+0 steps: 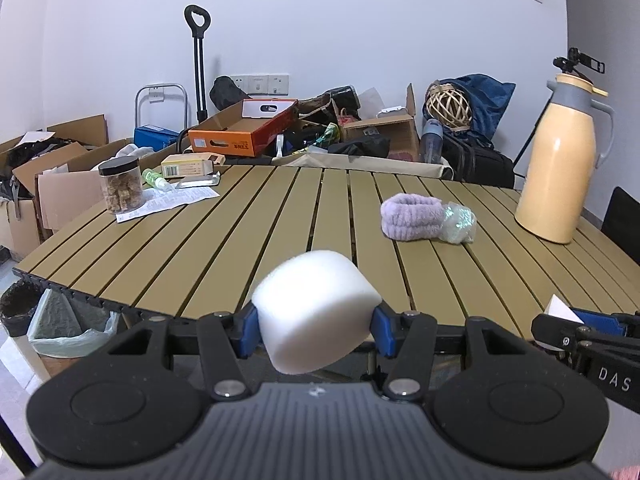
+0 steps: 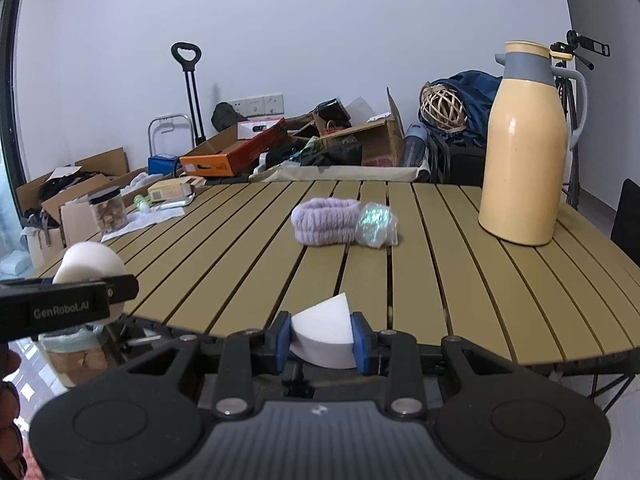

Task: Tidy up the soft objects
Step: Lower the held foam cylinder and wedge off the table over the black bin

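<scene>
Foam fills both my claws: a round white foam block sits pinched in my left gripper, a white foam wedge clamped in my right gripper. Ahead on the slatted wooden table, well apart from both, lie a lilac fuzzy band touching a crinkled plastic bag, near a yellow thermos jug.

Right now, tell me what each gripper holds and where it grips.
The left gripper holds a round white sponge, pads pressing its curved sides. The right gripper holds a wedge-shaped white sponge, pinched across its two flat faces.
</scene>
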A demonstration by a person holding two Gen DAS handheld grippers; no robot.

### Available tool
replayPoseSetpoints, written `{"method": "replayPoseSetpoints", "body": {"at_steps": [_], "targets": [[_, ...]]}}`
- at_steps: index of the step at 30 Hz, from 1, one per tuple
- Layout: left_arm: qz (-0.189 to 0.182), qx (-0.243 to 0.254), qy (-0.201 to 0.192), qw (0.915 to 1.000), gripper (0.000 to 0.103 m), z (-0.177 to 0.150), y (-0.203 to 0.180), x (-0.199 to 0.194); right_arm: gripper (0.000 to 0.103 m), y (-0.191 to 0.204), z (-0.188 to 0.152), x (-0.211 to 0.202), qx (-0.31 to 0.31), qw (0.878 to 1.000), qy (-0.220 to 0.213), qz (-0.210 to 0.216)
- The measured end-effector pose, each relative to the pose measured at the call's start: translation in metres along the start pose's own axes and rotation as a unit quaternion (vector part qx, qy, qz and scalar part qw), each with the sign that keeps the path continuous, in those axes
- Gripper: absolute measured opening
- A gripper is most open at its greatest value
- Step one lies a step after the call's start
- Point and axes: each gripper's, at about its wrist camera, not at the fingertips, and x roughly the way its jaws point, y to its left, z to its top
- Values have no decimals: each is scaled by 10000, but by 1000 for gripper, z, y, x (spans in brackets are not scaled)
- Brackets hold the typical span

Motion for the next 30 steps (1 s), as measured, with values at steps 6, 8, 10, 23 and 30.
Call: {"method": "replayPoseSetpoints", "body": {"at_steps": [6, 8, 10, 23, 30], "targets": [[-28, 118, 56, 9999, 55, -14, -4, -15, 30, -1, -18, -12, 28, 9999, 150, 40], [-18, 193, 92, 9998, 55, -20, -6, -18, 30, -2, -25, -15, 32, 9998, 208, 62], [-14, 255, 160, 9995, 55, -27, -8, -19, 30, -2, -32, -18, 23, 9996, 274, 71], [44, 417, 904, 9950, 55, -81, -4, -9, 30, -10, -82, -16, 107, 9960, 883, 117], [87, 364, 1389, 9896, 55, -107, 4, 7, 30, -17, -111, -4, 197, 9917, 1272, 73]]}}
